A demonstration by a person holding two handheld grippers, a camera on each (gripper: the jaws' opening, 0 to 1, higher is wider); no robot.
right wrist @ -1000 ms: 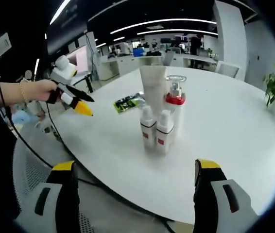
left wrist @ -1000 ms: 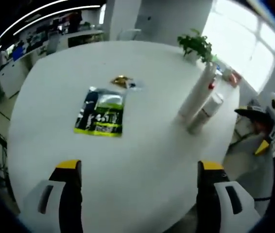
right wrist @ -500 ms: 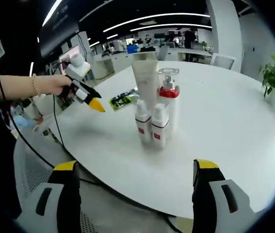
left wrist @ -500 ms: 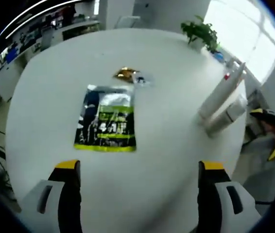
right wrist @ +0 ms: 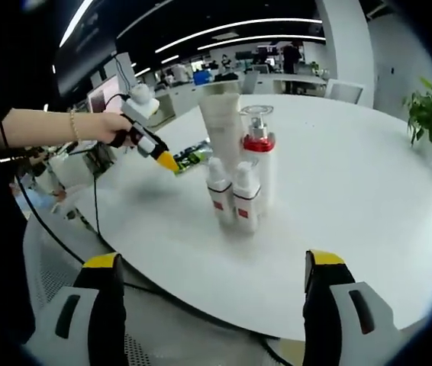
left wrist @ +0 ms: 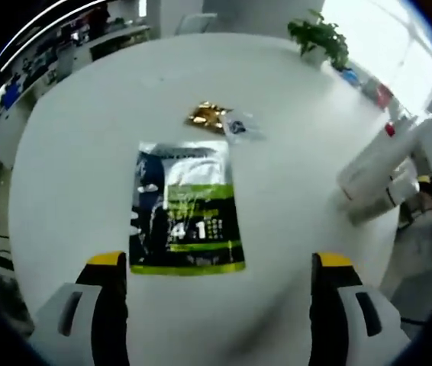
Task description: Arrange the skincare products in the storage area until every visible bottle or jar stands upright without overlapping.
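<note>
Four skincare bottles [right wrist: 239,179] already stand upright in a tight cluster ahead of the wide-open, empty right gripper [right wrist: 210,305], while the left gripper [left wrist: 220,305], equally open and empty, hovers over a flat sachet [left wrist: 184,207] seemingly left to sort.

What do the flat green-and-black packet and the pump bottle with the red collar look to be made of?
The packet looks like glossy plastic or foil film: it lies flat, printed, with a silvery sheen along its top edge. The pump bottle seems clear plastic or glass with a white body below; its head looks see-through above the red collar. Too blurred to tell plastic from glass.
</note>
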